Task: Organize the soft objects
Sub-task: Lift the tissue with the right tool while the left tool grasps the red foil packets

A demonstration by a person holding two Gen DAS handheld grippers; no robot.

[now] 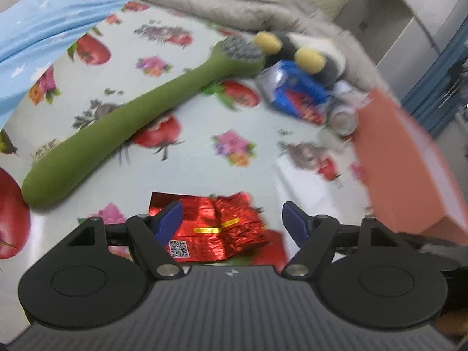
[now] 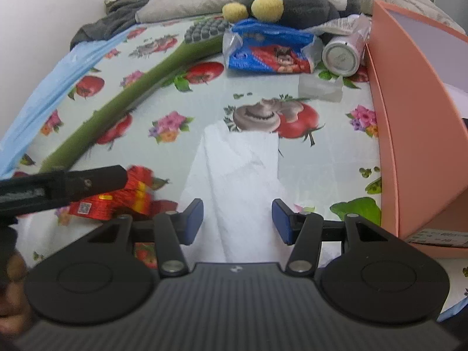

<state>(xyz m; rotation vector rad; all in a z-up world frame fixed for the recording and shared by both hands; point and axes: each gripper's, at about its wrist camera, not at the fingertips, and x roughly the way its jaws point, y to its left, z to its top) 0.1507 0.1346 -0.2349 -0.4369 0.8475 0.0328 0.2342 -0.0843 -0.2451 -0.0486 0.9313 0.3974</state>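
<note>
White tissue lies straight ahead of the right tool, long axis at 12 o'clock.

The pink box (image 2: pixel 409 122) stands at 2 o'clock; the tissue (image 2: pixel 239 163) runs on the desk (image 2: pixel 204 99) between the spread, empty right tool (image 2: pixel 237 219). The left tool (image 1: pixel 232 222), also apart, hovers over a red foil packet (image 1: pixel 216 228).

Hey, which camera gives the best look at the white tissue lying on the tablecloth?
The right wrist view. The white tissue fills the middle of that picture, sharp and unblocked, running down between the open right gripper's fingers. The left wrist view shows nothing I can clearly call the tissue; it looks over the red foil packet instead.
</note>
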